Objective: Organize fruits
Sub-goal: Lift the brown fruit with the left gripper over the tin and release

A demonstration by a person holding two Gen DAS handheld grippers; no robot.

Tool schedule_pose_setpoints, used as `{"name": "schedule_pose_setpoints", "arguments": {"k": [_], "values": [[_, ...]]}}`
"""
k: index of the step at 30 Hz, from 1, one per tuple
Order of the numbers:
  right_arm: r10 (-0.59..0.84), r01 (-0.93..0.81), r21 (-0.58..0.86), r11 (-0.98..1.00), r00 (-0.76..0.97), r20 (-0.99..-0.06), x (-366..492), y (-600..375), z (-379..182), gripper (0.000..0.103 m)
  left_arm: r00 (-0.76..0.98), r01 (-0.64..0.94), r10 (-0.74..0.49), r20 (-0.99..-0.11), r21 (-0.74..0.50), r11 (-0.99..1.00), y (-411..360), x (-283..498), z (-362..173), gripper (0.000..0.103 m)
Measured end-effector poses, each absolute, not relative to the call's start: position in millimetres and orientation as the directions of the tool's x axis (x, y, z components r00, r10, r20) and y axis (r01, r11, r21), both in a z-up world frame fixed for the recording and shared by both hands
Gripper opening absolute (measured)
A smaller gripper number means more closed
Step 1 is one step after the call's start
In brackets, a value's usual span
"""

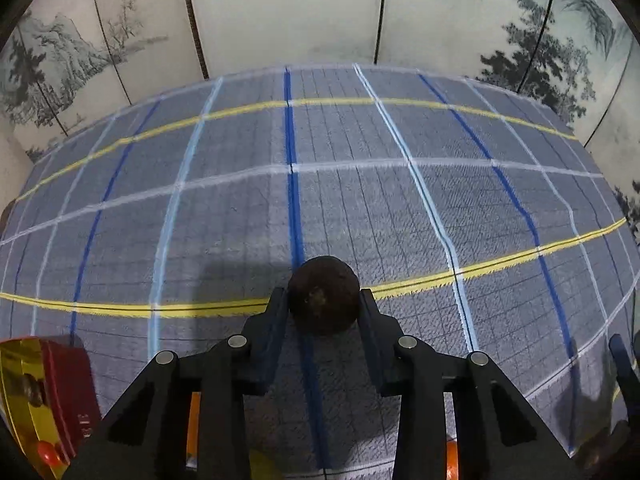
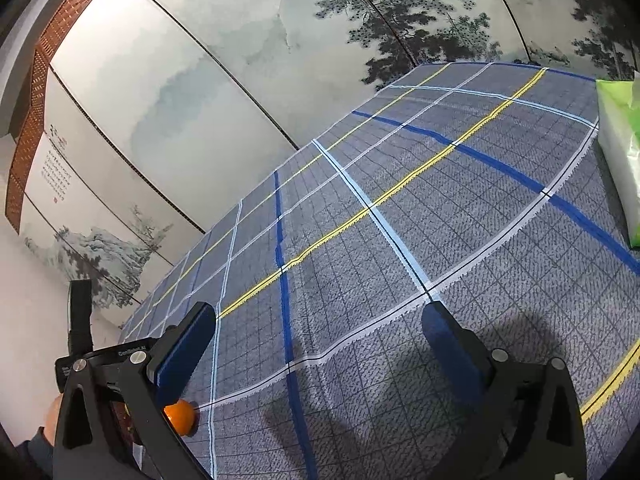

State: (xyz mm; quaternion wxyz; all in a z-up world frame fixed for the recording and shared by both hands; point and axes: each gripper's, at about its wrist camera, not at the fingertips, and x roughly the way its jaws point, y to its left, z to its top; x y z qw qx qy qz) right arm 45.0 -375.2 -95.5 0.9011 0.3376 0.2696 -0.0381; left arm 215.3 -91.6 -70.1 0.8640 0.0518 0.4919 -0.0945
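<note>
A dark brown round fruit [image 1: 325, 308] sits between the two black fingers of my left gripper [image 1: 323, 293], whose pads press on its sides just above the checked tablecloth [image 1: 360, 200]. In the right wrist view my right gripper [image 2: 320, 354] stands open above the cloth with nothing between its fingers. A small orange fruit [image 2: 182, 416] lies on the cloth at the lower left, partly hidden behind the right gripper's left finger [image 2: 188, 352].
A red and yellow box [image 1: 44, 396] stands at the left wrist view's lower left. A green and white soft pack [image 2: 620, 152] lies at the table's right side. A painted folding screen [image 1: 280, 12] backs the table. A hand [image 2: 52, 412] shows at the right wrist view's left edge.
</note>
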Motion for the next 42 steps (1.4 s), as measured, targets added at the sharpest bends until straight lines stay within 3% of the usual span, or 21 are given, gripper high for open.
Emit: {"name": "schedule_pose_setpoints", "arguments": {"k": [11,21,42], "values": [[0.114,0.257,0.588,0.767,0.847,-0.519,46.0,-373.6,-93.7,0.103,0.618,0.191,-0.043,-0.785,0.097,0.977,-68.6,195.2,-10.8,0.036],[0.114,0.270,0.590,0.761,0.840,-0.531,48.6,-375.7,-95.7,0.103,0.661,0.098,0.033,-0.750,0.130,0.987,-3.2,182.0,26.7,0.036],[0.113,0.281,0.585,0.761,0.831,-0.545,53.7,-378.3,-99.2,0.103,0.614,-0.102,0.129,-0.778,0.085,0.991,156.1,160.9,19.6,0.036]]}}
